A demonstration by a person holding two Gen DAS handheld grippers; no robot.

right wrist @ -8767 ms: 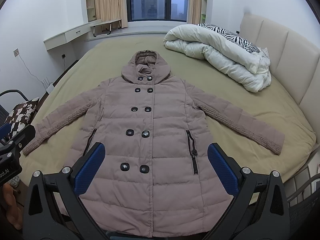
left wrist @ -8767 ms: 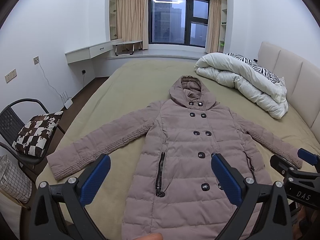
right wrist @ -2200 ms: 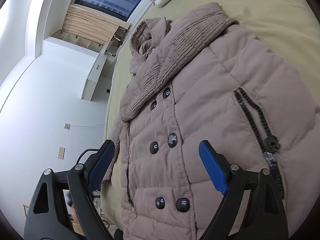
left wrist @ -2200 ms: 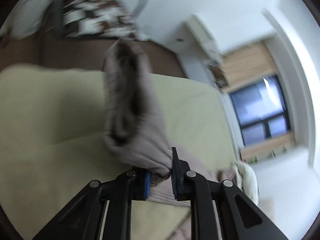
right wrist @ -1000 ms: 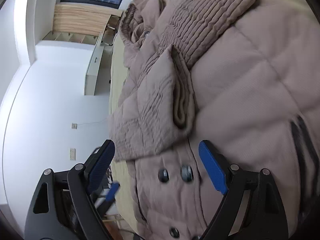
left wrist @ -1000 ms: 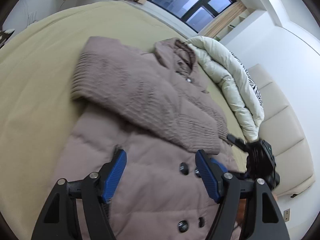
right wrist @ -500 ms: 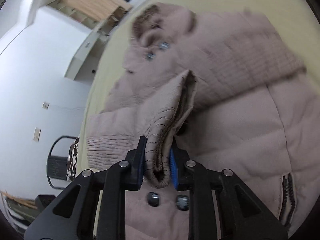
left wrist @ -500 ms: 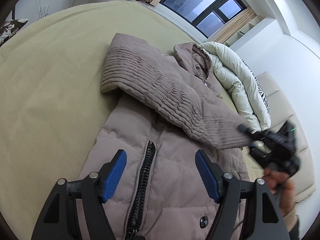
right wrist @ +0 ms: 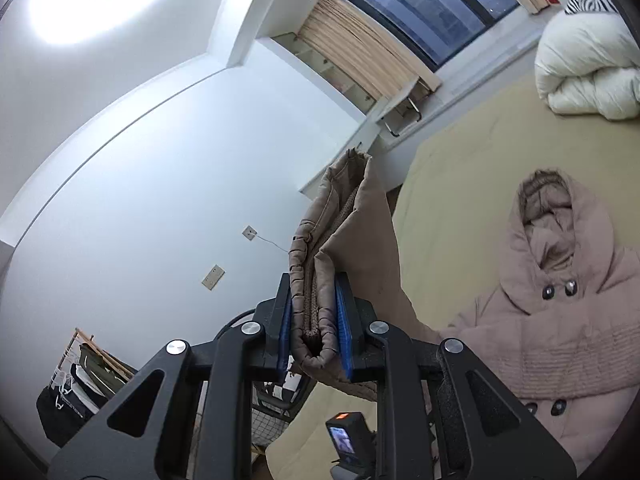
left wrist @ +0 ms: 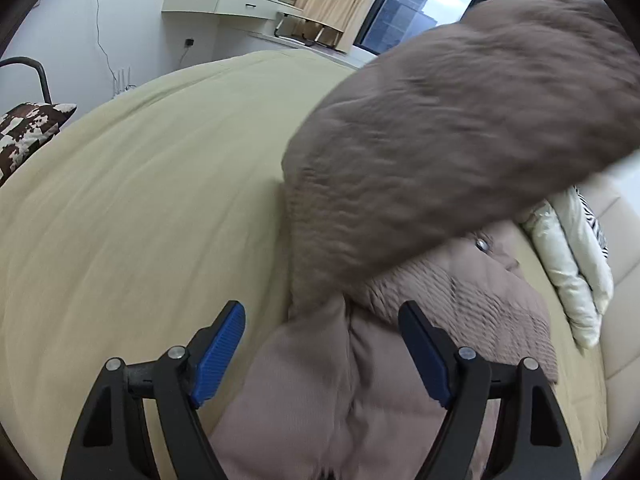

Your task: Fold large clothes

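Note:
A taupe quilted hooded coat (right wrist: 560,340) lies on the olive-green bed (left wrist: 140,200), buttons up, with one ribbed sleeve folded across its chest (left wrist: 480,292). My right gripper (right wrist: 314,320) is shut on the cuff of the other sleeve (right wrist: 344,240) and holds it raised above the bed. That raised sleeve (left wrist: 460,132) fills the upper right of the left wrist view, blurred. My left gripper (left wrist: 320,356) is open and empty, low over the coat's side edge.
A rolled white duvet (right wrist: 584,68) lies at the head of the bed, near a beige headboard (left wrist: 612,320). A chair with a brown patterned cushion (left wrist: 24,136) stands by the left bed edge. A wall desk (left wrist: 224,2) and dark window (right wrist: 432,4) are beyond.
My right gripper has lifted the sleeve cuff high off the coat. My left gripper has moved closer to the coat's side and stays open.

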